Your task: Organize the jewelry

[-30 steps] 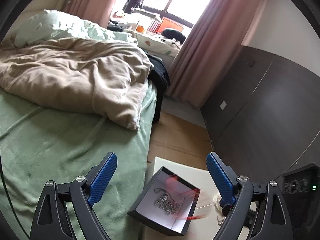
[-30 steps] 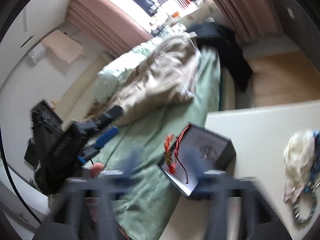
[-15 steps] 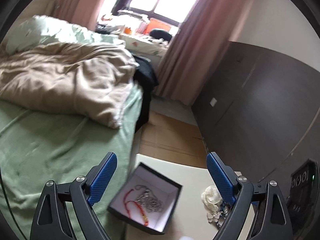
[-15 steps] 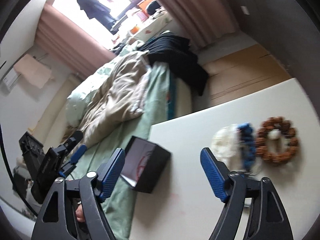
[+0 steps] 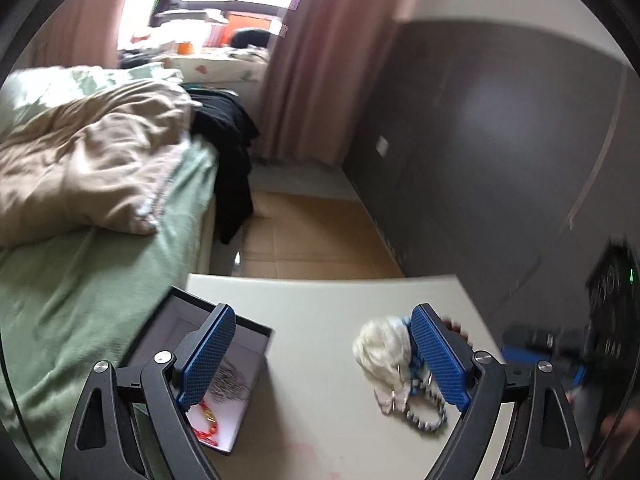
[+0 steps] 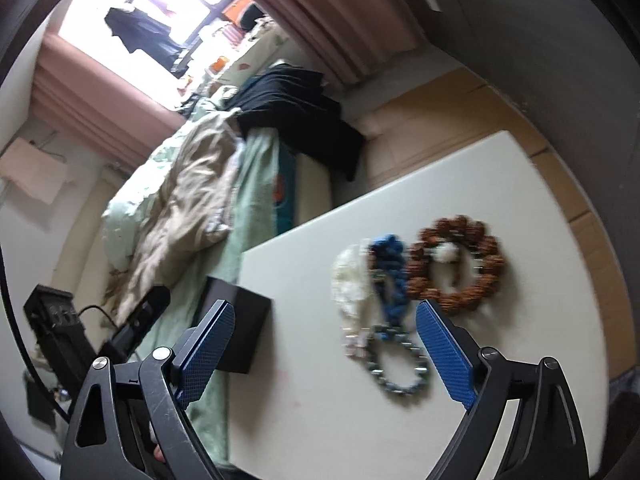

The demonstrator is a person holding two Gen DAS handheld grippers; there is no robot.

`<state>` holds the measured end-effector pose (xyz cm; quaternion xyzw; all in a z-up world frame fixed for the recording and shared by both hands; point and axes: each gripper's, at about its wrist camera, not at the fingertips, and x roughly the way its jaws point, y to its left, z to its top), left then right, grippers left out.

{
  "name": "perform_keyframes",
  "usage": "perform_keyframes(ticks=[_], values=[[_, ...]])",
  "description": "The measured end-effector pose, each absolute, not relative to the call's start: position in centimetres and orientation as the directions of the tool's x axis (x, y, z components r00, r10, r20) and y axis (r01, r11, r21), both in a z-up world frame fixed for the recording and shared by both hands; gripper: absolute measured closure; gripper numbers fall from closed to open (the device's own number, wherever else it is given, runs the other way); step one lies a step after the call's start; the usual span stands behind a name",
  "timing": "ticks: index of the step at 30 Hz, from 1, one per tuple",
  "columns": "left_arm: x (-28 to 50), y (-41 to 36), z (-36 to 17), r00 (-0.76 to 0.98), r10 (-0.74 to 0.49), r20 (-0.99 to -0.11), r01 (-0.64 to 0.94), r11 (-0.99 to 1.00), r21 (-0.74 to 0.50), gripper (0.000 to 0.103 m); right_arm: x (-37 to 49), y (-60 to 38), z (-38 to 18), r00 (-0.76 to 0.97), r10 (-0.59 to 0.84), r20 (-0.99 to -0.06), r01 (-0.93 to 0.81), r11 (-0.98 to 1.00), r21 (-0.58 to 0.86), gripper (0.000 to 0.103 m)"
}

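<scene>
Red cord bracelet (image 5: 206, 424) now lies in the black jewelry box (image 5: 224, 380) at the table's left edge, so we've swung both wide-open, empty grippers, left gripper (image 5: 320, 360) and right gripper (image 6: 324, 344), toward the remaining bracelets: silver-bead bracelet (image 6: 400, 368), brown-bead bracelet (image 6: 460, 264).
</scene>
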<state>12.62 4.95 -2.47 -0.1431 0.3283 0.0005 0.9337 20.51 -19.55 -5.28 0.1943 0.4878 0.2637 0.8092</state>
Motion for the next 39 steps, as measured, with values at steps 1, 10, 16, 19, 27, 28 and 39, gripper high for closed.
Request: perform_keyframes(ticks=[1,10,16,19,27,28,39], values=[[12.9,4.2,-2.9,0.772,-0.098,-0.628,-0.079,0.965,-0.248,0.014,20.6,-19.9,-5.5,0.384,0.604,-0.698,-0.227,0.795,0.563,0.01],[14.4,-0.9,-6.7,0.673,-0.151,-0.724,0.023,0.983,-0.183,0.025,21.5,-23.1,-7.3,0.366,0.55,-0.751,-0.123,0.828,0.546,0.01],[15.4,-2.8,-9.0,0.621,-0.162,-0.767,0.04,0.984,-0.176,0.034,22.2,-25.0,-8.3,0.366,0.516,-0.775,-0.06,0.844,0.533,0.01],[16.0,-3.8,-10.1,0.6,-0.156,-0.784,0.042,0.986,-0.164,0.035,22.2,-25.5,-8.0,0.376,0.521,-0.767,-0.055,0.838,0.543,0.01],[17.1,-5.8,-12.6,0.547,-0.159,-0.822,0.076,0.987,-0.14,0.052,22.2,-25.8,-7.8,0.376,0.521,-0.766,-0.056,0.838,0.543,0.01],[17.2,-5.8,-12.8,0.542,-0.161,-0.824,0.077,0.987,-0.142,0.052,22.2,-25.8,-7.8,0.377,0.522,-0.765,-0.056,0.838,0.543,0.01],[17.8,-5.5,-13.8,0.524,-0.214,-0.824,0.088,0.976,-0.197,0.061,22.7,-25.0,-8.8,0.349,0.501,-0.792,-0.058,0.855,0.516,0.01]])
